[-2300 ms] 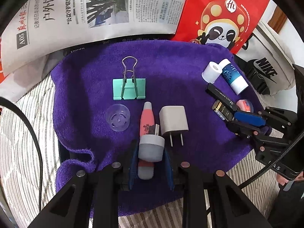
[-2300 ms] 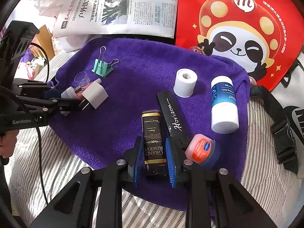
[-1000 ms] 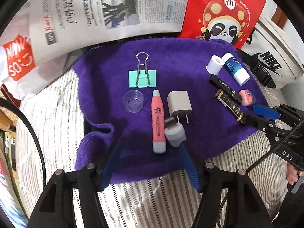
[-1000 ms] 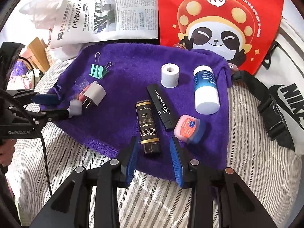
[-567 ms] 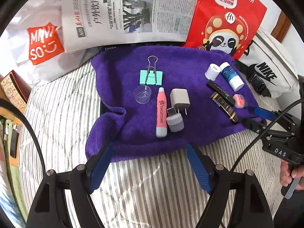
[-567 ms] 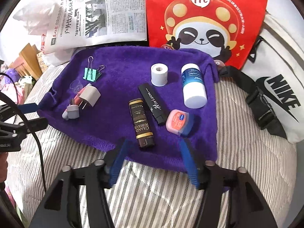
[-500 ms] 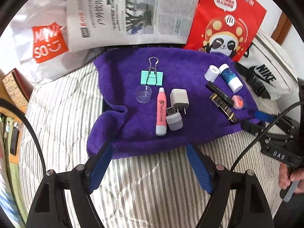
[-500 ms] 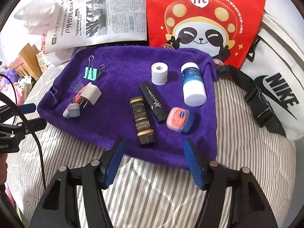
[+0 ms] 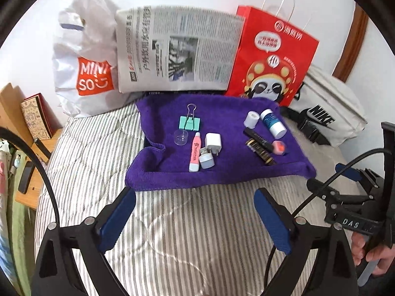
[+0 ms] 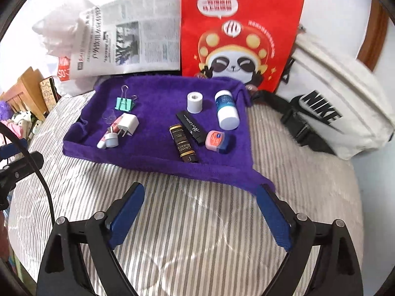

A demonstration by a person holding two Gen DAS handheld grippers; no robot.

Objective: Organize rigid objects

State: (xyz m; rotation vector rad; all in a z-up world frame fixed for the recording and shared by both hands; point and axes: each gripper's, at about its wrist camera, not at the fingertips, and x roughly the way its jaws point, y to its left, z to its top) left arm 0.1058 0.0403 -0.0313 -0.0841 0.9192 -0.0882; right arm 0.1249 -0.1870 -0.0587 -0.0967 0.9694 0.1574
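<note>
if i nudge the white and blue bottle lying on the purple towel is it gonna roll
Probably a little. The white and blue bottle lies on its side and looks round, so a sideways push would likely roll it. The purple towel looks plush, which should slow it. Its smooth plastic surface may be slippery between gripper pads; weight cannot be judged.

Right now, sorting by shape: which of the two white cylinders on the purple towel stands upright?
The plain white roll stands on end, hollow top up; the blue-labelled bottle lies on its side.
</note>
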